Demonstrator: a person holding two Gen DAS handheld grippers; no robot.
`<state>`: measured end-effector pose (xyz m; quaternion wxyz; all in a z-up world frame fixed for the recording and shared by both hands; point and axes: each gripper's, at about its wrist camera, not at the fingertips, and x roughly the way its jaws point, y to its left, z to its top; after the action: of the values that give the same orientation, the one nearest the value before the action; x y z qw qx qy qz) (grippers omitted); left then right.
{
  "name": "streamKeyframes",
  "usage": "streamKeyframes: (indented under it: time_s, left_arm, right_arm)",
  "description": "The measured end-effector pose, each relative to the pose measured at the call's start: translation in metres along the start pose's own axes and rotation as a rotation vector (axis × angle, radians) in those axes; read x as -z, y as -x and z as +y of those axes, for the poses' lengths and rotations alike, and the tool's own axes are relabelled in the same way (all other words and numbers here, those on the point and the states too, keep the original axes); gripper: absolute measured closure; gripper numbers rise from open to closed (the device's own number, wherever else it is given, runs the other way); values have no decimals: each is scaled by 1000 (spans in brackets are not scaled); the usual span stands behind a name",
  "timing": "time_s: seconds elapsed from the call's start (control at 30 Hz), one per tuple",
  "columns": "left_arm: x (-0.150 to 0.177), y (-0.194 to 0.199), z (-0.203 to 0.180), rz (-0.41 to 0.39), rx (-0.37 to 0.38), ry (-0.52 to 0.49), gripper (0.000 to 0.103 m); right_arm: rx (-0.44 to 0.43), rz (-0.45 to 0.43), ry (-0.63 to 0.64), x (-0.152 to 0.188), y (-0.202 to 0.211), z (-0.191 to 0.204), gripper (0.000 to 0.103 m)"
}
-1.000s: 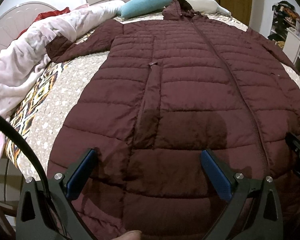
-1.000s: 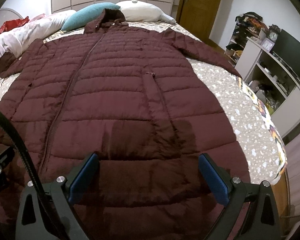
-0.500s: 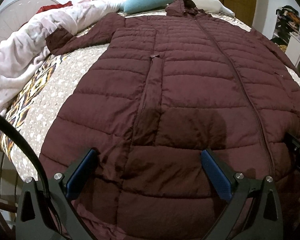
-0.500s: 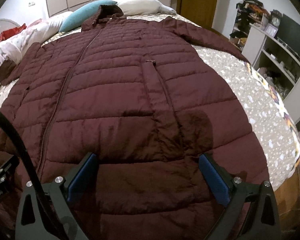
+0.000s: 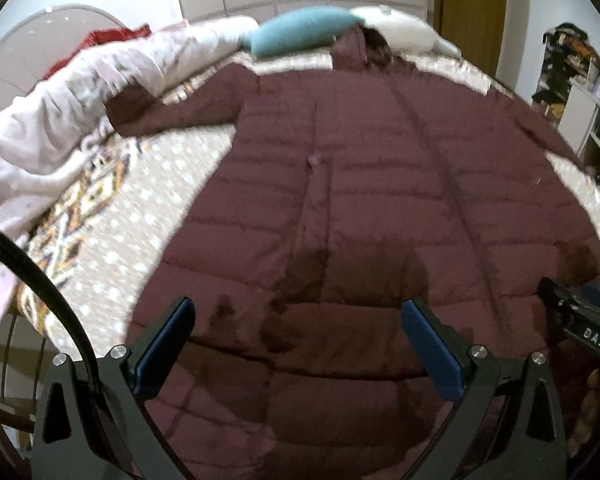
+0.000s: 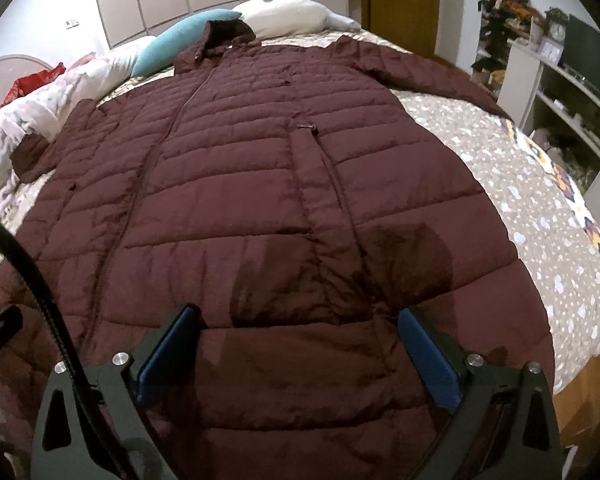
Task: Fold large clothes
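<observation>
left gripper (image 5: 298, 344) jaws spread wide, right gripper (image 6: 296, 350) jaws spread wide, both empty

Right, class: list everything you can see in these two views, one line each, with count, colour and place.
Puffer coat: one, maroon, spread flat, zipped, across the bed.
Bedspread: one, beige with pale spots, under the coat.
Pillows: one teal, one white, at the bed's head.
Crumpled duvet: one, pinkish white, along the bed's edge.
Red cloth: one, behind the duvet.
Shelving unit: one, white, cluttered, beside the bed.
Door: one, brown, far wall.
Left gripper, right gripper: black, blue fingers, open, over the hem.
</observation>
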<state>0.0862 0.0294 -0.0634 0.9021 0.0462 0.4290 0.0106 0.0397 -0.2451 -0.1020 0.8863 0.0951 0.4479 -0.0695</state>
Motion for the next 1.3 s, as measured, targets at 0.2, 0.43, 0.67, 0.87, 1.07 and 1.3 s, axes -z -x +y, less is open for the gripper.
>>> streamKeyframes:
  time_s: [0.2, 0.43, 0.67, 0.87, 1.07, 1.3]
  left_arm:
    - [-23, 63, 27, -142, -5, 8, 0]
    - [-52, 159, 66, -329, -9, 10, 0]
    - [-91, 263, 109, -533, -66, 31, 0]
    - [-142, 283, 129, -554, -79, 91, 0]
    - [-177, 241, 113, -520, -120, 73, 0]
    - [-182, 168, 80, -413, -15, 48, 0]
  right_arm:
    - [-34, -11, -57, -12, 36, -22, 21]
    - [11, -266, -36, -50, 165, -55, 21]
    - [133, -603, -44, -105, 329, -89, 21]
    - [127, -750, -166, -176, 422, -128, 17]
    - [222, -643, -260, -272, 378, -151, 17]
    - [65, -369, -392, -312, 208, -194, 22]
